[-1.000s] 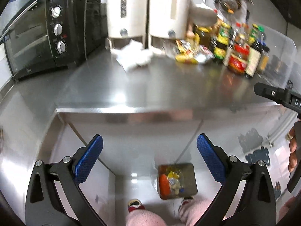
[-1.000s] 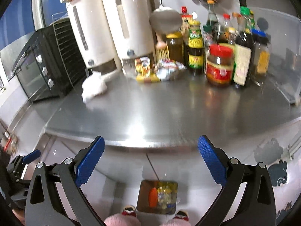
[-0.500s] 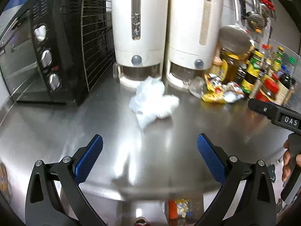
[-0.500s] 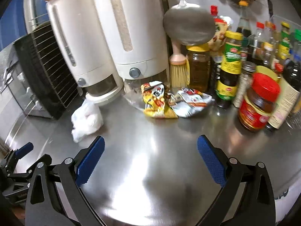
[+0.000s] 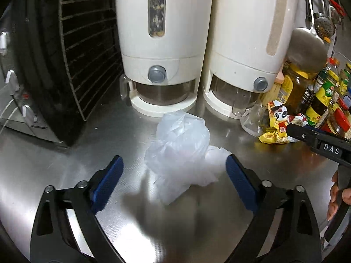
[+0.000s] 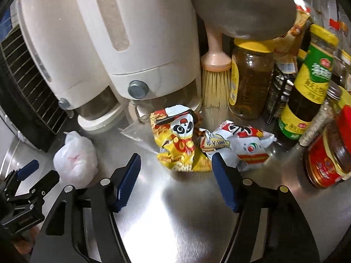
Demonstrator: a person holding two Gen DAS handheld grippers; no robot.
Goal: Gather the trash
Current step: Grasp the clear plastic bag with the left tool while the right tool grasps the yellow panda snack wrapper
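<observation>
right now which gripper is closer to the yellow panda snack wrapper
Right. The right gripper is open just in front of the yellow panda wrapper, fingertips at its near edge. The left gripper is off to the wrapper's left, open around the white plastic bag.

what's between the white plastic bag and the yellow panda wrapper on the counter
Only bare steel counter separates the white plastic bag from the yellow panda wrapper, plus a clear plastic scrap beside the wrapper, in the right wrist view.

Left wrist view: low and close over steel counter (image 5: 54, 164), facing white dispensers (image 5: 162, 43) at frame top. Right wrist view: equally low and close, facing jars at right of frame. Shared: dispensers (image 6: 140, 43), crumpled plastic bag (image 5: 179, 153) (image 6: 75, 157), panda wrapper (image 5: 276, 125) (image 6: 177, 140).
</observation>
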